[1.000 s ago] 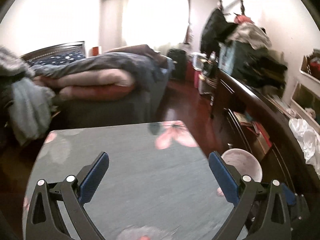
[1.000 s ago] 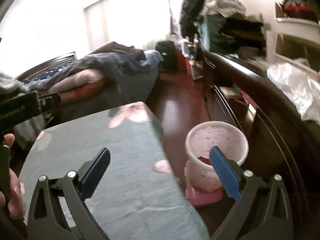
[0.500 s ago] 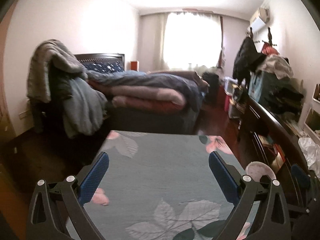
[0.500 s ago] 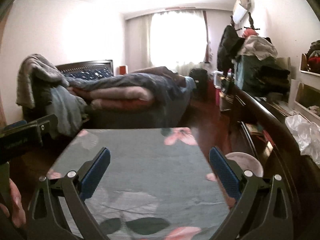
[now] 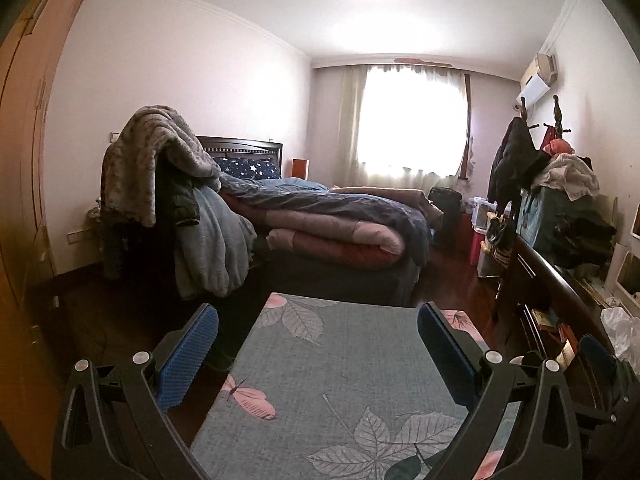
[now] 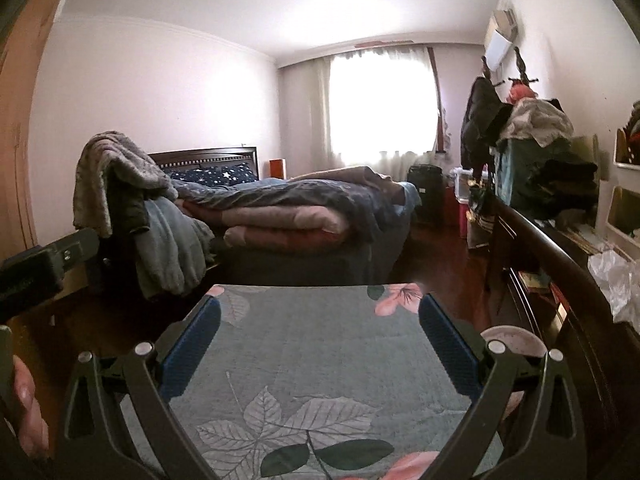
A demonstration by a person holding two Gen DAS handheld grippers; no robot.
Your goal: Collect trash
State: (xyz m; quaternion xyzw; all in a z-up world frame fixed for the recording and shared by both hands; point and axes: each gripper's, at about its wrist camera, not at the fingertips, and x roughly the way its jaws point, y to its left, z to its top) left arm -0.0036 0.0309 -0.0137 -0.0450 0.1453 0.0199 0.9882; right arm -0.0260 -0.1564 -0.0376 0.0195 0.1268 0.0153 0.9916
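My left gripper (image 5: 318, 354) is open and empty, held above a table with a grey-blue leaf and flower cloth (image 5: 344, 364). My right gripper (image 6: 320, 346) is open and empty above the same cloth (image 6: 320, 348). A pale pink trash bin (image 6: 514, 342) stands on the floor right of the table, partly hidden behind my right finger; only a sliver of its rim shows in the left wrist view (image 5: 517, 359). No trash shows on the cloth. The other gripper's blue pad shows at the right in the left wrist view (image 5: 598, 354).
A bed with piled quilts (image 5: 340, 224) stands beyond the table. A chair draped with blankets (image 5: 168, 184) is at left. A dark wooden sideboard (image 6: 560, 280) with clothes and a crumpled white plastic bag (image 6: 616, 276) runs along the right wall. Dark wood floor (image 6: 440, 264) lies between.
Both grippers have tilted up and pulled back from the bin side. The views now take in the whole room and ceiling, and the bin has slid low right. Both stay open.
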